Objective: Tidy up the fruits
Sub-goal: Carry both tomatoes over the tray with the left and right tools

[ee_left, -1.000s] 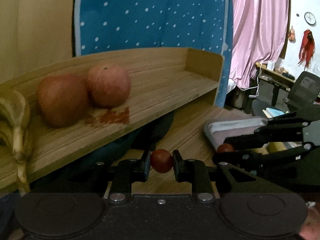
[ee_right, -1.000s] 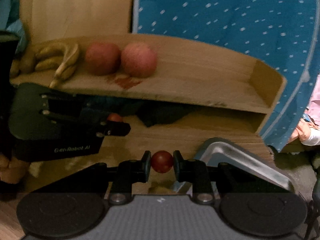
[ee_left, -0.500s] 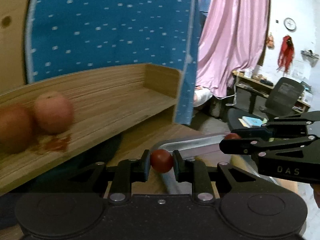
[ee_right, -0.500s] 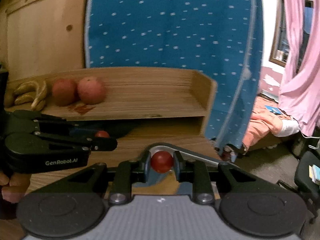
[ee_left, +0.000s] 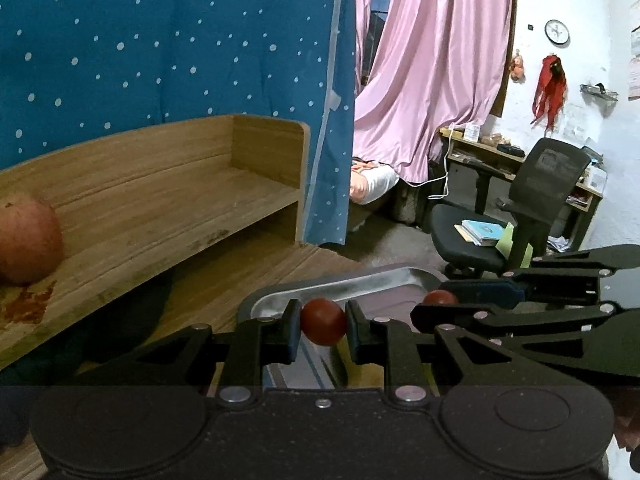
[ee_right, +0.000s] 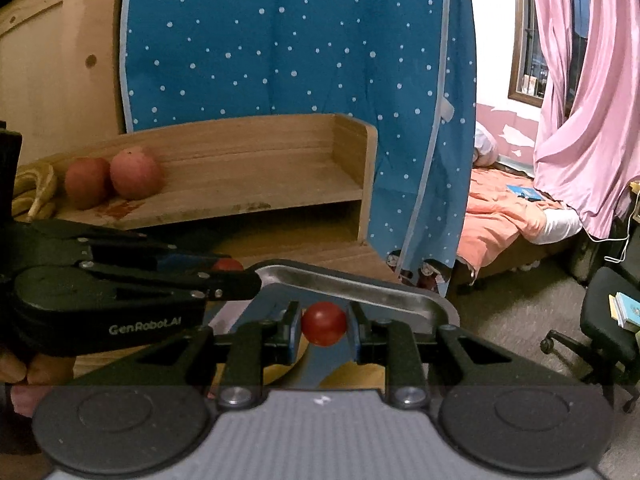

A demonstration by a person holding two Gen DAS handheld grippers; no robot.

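- Left gripper (ee_left: 323,322), black two-finger tool: jaws pinched on a small round red tomato (ee_left: 323,321), held in the air over the near left end of the metal tray (ee_left: 340,285), a shallow silver tray with rounded corners.
- Right gripper (ee_right: 323,323), black tool with a grey body: jaws pinched on a second small round red tomato (ee_right: 323,323), also above the tray, toward its right half.
- Both tools sit close together over the tray; the left one shows in the right camera with its fruit (ee_right: 227,265) at the tip.
- Wooden shelf (ee_right: 240,184), beyond the tray and to its left: two large reddish apples (ee_right: 136,174) touching each other, yellow bananas (ee_right: 34,194) further left, a red stain on the board below the apples.
- Risk: too hard a squeeze could split the soft skin and leave juice on the pads.
- Risk: round fruit released above the tray may roll, hop the low rim and drop to the floor at the tray's right.
- Risk: the two tools are near enough that a careless swing could knock one fruit loose.
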